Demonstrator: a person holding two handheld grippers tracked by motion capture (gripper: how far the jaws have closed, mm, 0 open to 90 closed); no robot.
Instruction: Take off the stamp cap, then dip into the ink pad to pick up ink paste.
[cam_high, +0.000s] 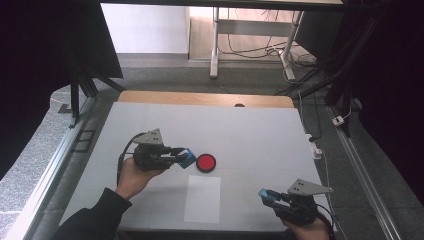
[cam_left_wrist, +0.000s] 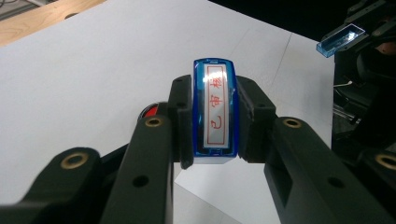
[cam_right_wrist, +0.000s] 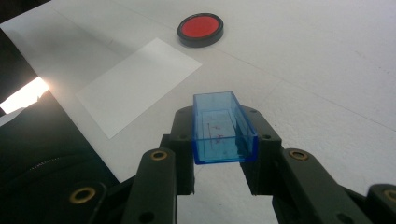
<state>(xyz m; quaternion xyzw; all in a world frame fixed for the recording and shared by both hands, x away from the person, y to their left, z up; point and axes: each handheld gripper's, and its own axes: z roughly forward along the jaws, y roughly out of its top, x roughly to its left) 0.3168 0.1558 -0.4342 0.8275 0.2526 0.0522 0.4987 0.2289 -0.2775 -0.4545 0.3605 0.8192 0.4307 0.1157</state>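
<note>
A: Stamp (cam_left_wrist: 215, 112) sits clamped in the left tool (cam_high: 184, 157), at nine o'clock of the ink pad (cam_high: 206, 163)?

B: Yes; light, rigid, slick plastic, so squeeze its flat sides. Right tool (cam_right_wrist: 224, 154) grips the brittle-looking cap (cam_right_wrist: 223, 128).

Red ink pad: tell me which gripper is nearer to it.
Left. The left gripper, clamping the blue stamp, sits just beside the red ink pad. The right gripper, holding the stamp's clear blue cap, is farther off, near the table's front edge.
</note>
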